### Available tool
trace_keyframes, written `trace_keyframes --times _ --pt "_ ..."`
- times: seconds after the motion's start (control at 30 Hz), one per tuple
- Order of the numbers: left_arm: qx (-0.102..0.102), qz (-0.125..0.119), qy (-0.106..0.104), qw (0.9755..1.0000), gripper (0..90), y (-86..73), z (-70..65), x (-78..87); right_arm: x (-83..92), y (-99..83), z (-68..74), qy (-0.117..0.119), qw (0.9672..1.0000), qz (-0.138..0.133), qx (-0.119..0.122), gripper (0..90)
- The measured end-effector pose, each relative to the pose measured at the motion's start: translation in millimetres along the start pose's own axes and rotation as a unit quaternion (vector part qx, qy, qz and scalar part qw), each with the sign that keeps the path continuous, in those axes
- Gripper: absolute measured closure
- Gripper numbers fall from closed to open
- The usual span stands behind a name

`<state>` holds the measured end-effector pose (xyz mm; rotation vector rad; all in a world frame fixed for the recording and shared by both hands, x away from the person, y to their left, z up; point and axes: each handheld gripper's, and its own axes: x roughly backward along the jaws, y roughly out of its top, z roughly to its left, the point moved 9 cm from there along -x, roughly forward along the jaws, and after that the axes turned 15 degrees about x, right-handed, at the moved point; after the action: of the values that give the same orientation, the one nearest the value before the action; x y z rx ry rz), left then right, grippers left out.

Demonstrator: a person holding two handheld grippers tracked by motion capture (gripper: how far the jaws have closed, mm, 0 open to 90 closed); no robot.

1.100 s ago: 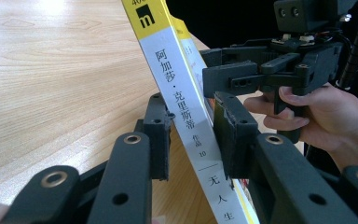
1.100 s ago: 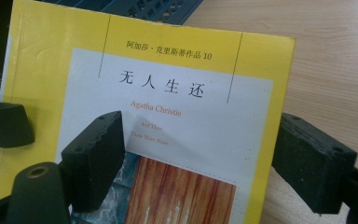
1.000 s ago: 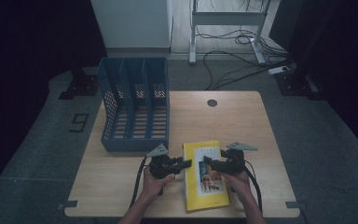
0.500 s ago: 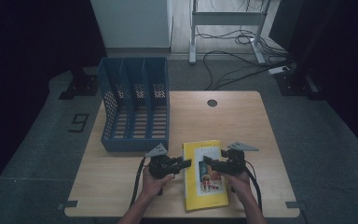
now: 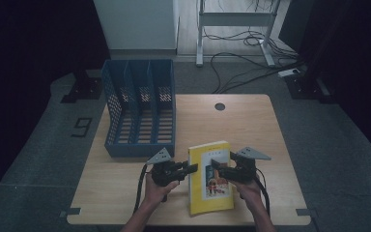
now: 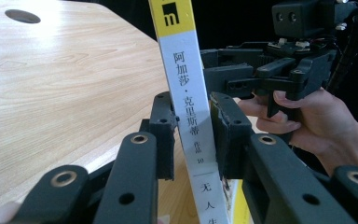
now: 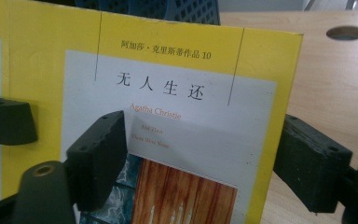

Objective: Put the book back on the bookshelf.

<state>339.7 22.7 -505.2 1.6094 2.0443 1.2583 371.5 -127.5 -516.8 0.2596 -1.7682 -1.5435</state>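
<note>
A yellow paperback book (image 5: 212, 198) sits at the table's front, spine toward my left hand. My left gripper (image 5: 193, 169) is shut on that spine (image 6: 186, 79), a pad pressing each side; its jaws have just been closing. My right gripper (image 5: 211, 166) is at the book's other side. In the right gripper view the cover (image 7: 177, 65) faces the camera, and the right gripper (image 7: 200, 158) stands open, one jaw in front of the cover and the other past the fore edge. Its jaws have just been closing, the book's edge between them, unpressed.
A blue three-slot file rack (image 5: 140, 116) stands on the wooden table (image 5: 251, 130) behind my left hand. A round cable hole (image 5: 220, 107) lies at the table's far edge. Cables and a desk frame are on the floor beyond.
Both grippers stay at the book. The right gripper has edged slightly upward; the book has barely shifted.
</note>
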Motion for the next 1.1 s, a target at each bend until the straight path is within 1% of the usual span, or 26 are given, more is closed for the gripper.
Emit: trace_keyframes --times 0.07,0.1,0.13,0.2,0.23,0.27,0.3,0.37,0.47,0.7,0.8,0.93,1.1 --pt "-0.005 -0.003 -0.003 1.0000 72.2 1.2 -3.2 1.6 3.1 3.9 1.4 -0.002 1.0000 -0.008 0.004 21.9" --pt "-0.005 -0.003 -0.003 1.0000 72.5 1.2 -3.2 1.6 3.1 3.9 1.4 -0.002 1.0000 -0.008 0.004 21.9" --pt "-0.016 -0.006 -0.001 0.9999 72.8 2.3 -6.3 3.1 6.7 8.0 2.7 -0.006 0.9998 -0.015 0.008 22.4" --pt "-0.026 -0.008 -0.001 0.9996 73.1 3.4 -9.6 4.9 10.3 12.2 4.1 -0.011 0.9996 -0.024 0.013 22.9" --pt "-0.026 -0.008 -0.001 0.9996 73.3 3.4 -9.6 4.9 10.3 12.2 4.1 -0.011 0.9996 -0.024 0.013 22.9" --pt "-0.033 -0.013 -0.004 0.9994 73.5 4.6 -12.8 6.7 13.9 16.2 5.5 -0.015 0.9992 -0.031 0.018 23.1" --pt "-0.033 -0.013 -0.004 0.9994 73.8 4.6 -12.8 6.7 15.8 18.3 6.4 -0.017 0.9991 -0.034 0.020 23.2" --pt "-0.040 -0.018 -0.008 0.9990 74.2 6.1 -15.7 8.6 19.2 22.0 7.7 -0.020 0.9986 -0.042 0.025 23.4" --pt "-0.040 -0.018 -0.008 0.9990 74.5 6.5 -15.4 9.0 21.9 24.7 8.5 -0.022 0.9980 -0.050 0.031 24.2" --pt "-0.040 -0.017 -0.005 0.9991 74.3 6.4 -13.8 9.4 21.3 24.2 9.0 -0.024 0.9979 -0.049 0.034 24.6" --pt "-0.045 -0.018 -0.007 0.9988 74.3 6.3 -15.7 9.5 22.4 24.7 9.4 -0.025 0.9979 -0.048 0.036 24.5" --pt "-0.057 -0.020 -0.003 0.9982 74.3 6.2 -18.7 9.7 25.0 26.8 9.7 -0.027 0.9976 -0.052 0.037 24.7" --pt "-0.057 -0.018 -0.004 0.9982 74.2 6.5 -18.7 10.3 27.4 28.9 11.1 -0.028 0.9971 -0.056 0.043 25.4"
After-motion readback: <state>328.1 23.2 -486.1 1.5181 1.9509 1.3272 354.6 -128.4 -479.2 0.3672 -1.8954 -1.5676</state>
